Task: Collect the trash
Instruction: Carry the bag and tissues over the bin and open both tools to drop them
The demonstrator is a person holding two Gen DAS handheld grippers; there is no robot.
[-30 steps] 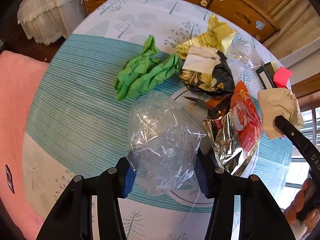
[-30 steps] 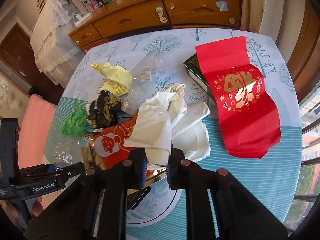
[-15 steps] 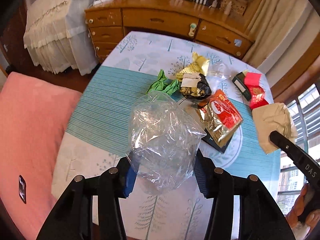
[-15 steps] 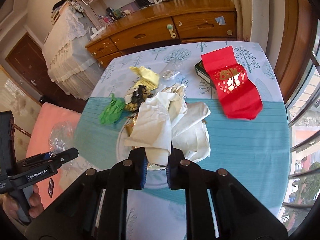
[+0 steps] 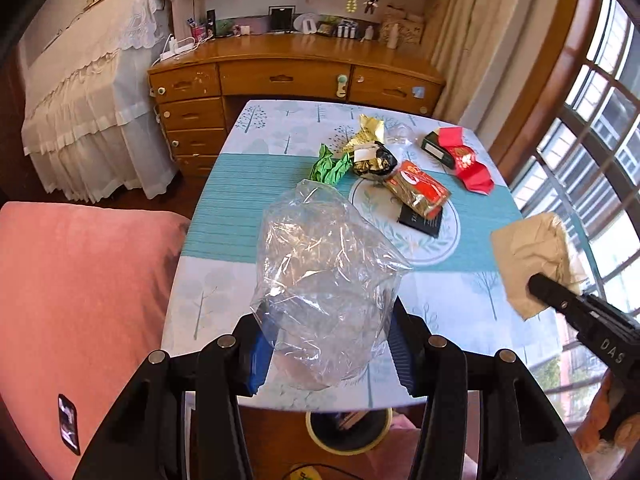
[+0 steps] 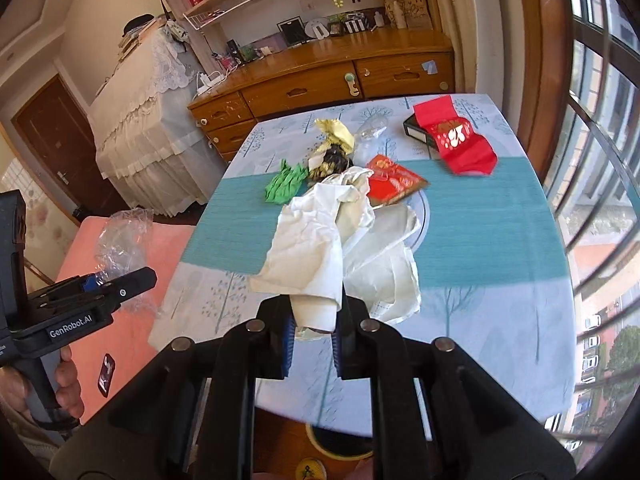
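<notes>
My left gripper (image 5: 326,350) is shut on a crumpled clear plastic bag (image 5: 320,276) and holds it high above the table's near edge. My right gripper (image 6: 314,332) is shut on crumpled white paper (image 6: 324,248), also lifted above the table; it shows in the left wrist view (image 5: 532,256) at the right. More trash lies on the table: a green paper wad (image 5: 330,168), a yellow wrapper (image 5: 370,130), a black-and-gold wrapper (image 5: 374,162), a red snack packet (image 5: 420,192) and a red envelope (image 5: 468,164). A round bin (image 5: 348,428) stands on the floor under the near table edge.
The table (image 5: 224,216) has a teal and tree-print cloth. A dark box (image 5: 438,150) lies under the red envelope. A pink cushion (image 5: 80,300) is at the left. A wooden dresser (image 5: 288,76) stands behind, windows at the right.
Both grippers have risen and pulled back from the table with their loads. The table looks smaller and the bin under its near edge has come into view.
</notes>
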